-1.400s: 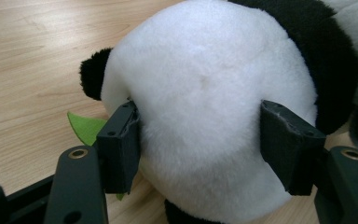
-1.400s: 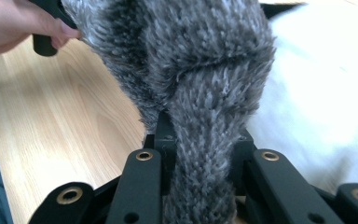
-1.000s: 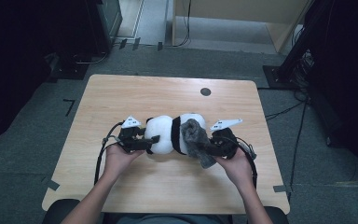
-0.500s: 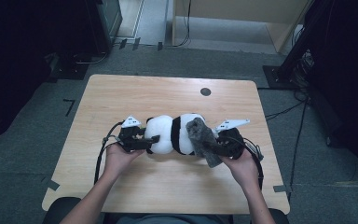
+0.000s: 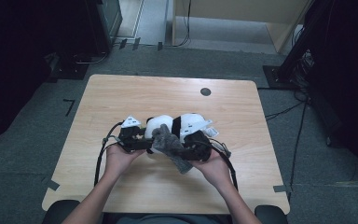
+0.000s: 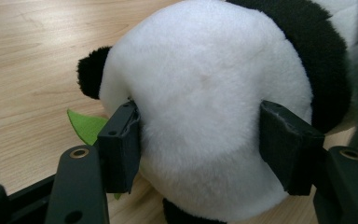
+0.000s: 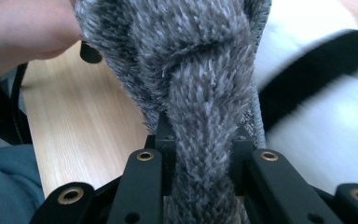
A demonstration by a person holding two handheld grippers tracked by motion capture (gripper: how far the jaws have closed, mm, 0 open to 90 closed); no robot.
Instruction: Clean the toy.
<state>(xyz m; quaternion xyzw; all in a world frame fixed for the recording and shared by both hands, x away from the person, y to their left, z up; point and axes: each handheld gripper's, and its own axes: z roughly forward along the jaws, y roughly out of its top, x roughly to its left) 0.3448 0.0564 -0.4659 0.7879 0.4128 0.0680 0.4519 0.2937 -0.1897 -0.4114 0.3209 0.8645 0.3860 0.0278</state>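
Grey sock (image 5: 170, 145) now leftward over panda (image 5: 177, 127), pinched in right tool (image 7: 200, 154); left tool (image 6: 200, 144) clamping panda.

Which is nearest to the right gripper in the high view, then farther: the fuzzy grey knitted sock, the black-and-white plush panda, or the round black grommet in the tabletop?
1. Fuzzy grey knitted sock: clamped in the right gripper, draped leftwards.
2. Black-and-white plush panda: just behind it, mid-table.
3. Round black grommet: farthest, near the table's back edge.
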